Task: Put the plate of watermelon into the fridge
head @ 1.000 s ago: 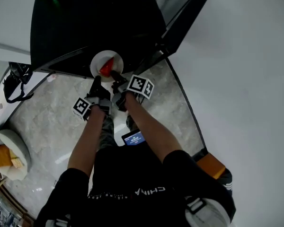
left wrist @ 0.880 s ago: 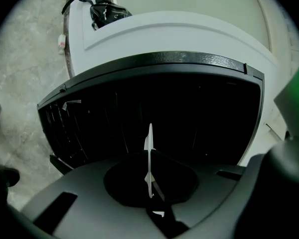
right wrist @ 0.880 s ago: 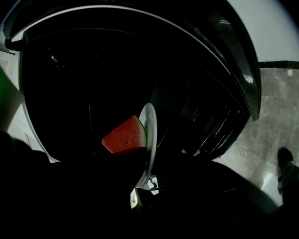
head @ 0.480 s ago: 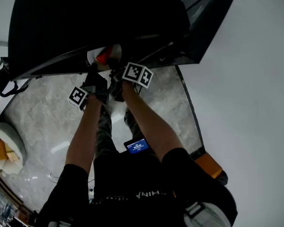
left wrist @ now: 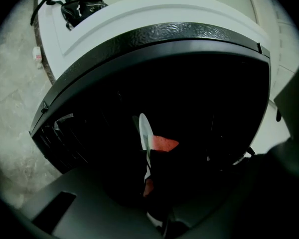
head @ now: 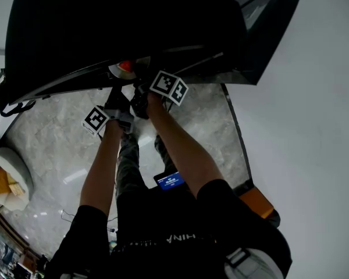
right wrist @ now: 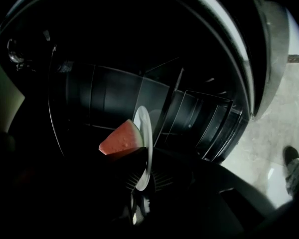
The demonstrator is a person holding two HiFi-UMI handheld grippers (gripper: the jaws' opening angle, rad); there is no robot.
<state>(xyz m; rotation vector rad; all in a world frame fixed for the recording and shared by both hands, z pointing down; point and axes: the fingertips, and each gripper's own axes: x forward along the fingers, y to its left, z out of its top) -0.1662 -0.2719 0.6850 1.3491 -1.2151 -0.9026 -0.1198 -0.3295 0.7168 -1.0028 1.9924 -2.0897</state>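
Observation:
A white plate (right wrist: 144,148) with a red watermelon wedge (right wrist: 119,139) shows edge-on in both gripper views, inside the dark opening of the black fridge (head: 122,22). In the head view only a sliver of the plate (head: 123,68) shows under the fridge's top edge. My left gripper (head: 118,85) is shut on the near rim of the plate (left wrist: 144,131), with the watermelon wedge (left wrist: 162,144) just right of it. My right gripper (head: 137,86) grips the same rim from the other side. Both pairs of jaws are lost in shadow.
The fridge door (head: 264,34) stands open at the right. Dark shelves and drawer fronts (right wrist: 194,118) line the inside. A marble floor (head: 52,138) lies below, with a lit phone screen (head: 167,180), a black bag (head: 9,100) at the left and a white wall (head: 314,127) at the right.
The plate was in full view in front of the fridge. Both grippers have carried it forward and down, so it now sits almost wholly hidden under the fridge's top edge.

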